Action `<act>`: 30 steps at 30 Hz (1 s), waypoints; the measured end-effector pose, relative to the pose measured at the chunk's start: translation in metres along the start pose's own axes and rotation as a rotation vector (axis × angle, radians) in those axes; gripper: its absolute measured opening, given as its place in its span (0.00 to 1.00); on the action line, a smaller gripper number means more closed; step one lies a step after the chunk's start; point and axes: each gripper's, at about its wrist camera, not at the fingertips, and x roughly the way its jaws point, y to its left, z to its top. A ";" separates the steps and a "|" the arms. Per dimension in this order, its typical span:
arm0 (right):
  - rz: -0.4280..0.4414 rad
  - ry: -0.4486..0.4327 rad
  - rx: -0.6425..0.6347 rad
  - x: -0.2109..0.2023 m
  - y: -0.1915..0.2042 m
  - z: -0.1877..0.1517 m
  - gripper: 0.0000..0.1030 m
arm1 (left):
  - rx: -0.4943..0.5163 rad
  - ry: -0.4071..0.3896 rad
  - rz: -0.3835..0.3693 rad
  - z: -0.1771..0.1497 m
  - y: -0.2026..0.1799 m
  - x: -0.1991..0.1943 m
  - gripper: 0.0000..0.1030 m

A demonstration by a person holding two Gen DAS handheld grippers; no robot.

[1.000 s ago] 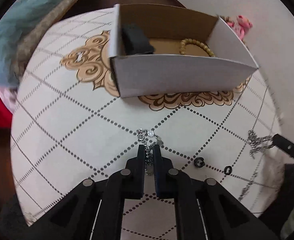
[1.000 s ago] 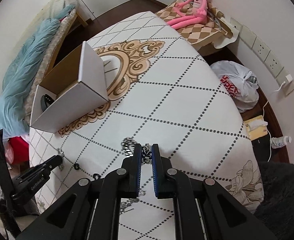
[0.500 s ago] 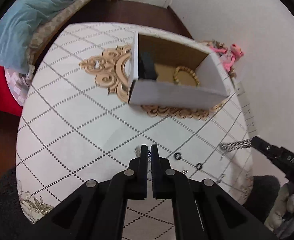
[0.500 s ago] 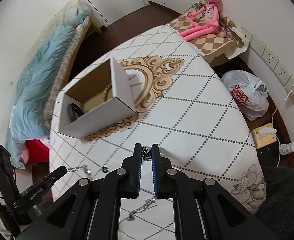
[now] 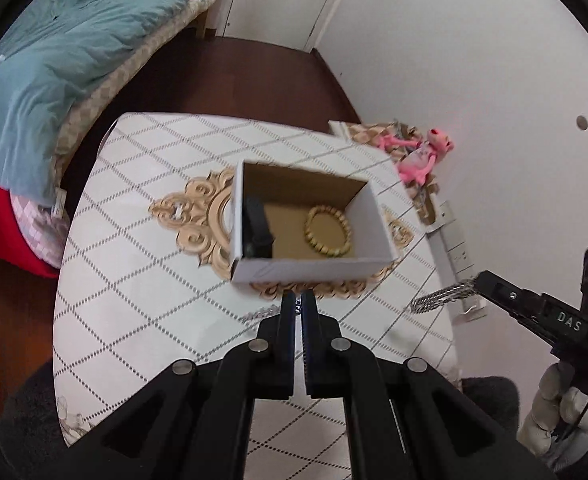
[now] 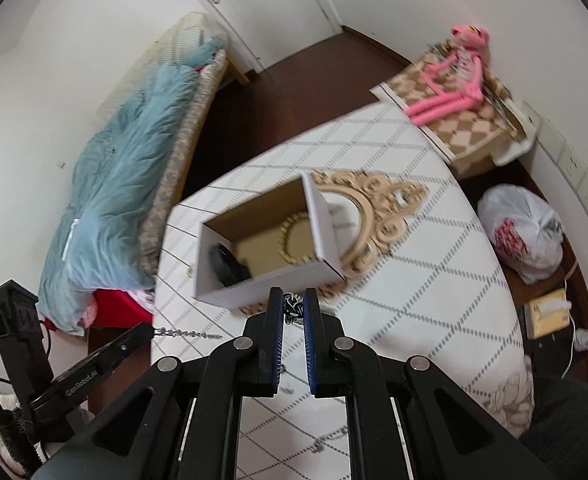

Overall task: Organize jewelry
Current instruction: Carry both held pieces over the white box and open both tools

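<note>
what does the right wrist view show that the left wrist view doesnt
Only the right wrist view: a white plastic bag on the floor, a yellow box beside it, and a loose chain lying on the table.

Only the left wrist view: the gloved hand holding the right hand-held gripper.

Both: the cardboard box with the beaded bracelet and a black item inside, the pink plush, the blue blanket, and each gripper pinching a silver chain.

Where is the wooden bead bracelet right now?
The bead bracelet lies flat inside the cardboard box, right of the black item, in the left wrist view.
</note>
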 end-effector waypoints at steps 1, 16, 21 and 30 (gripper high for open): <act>0.003 -0.003 -0.014 -0.001 0.005 0.006 0.10 | 0.003 -0.007 -0.012 0.006 -0.003 -0.003 0.00; -0.004 0.126 -0.101 0.079 0.043 0.092 0.09 | 0.087 -0.019 -0.023 0.108 -0.029 0.027 0.00; -0.033 0.221 -0.096 0.122 0.039 0.101 0.09 | 0.092 0.065 0.005 0.119 -0.016 0.069 0.01; -0.083 0.372 -0.129 0.169 0.034 0.104 0.11 | 0.024 0.153 0.143 0.128 0.005 0.101 0.06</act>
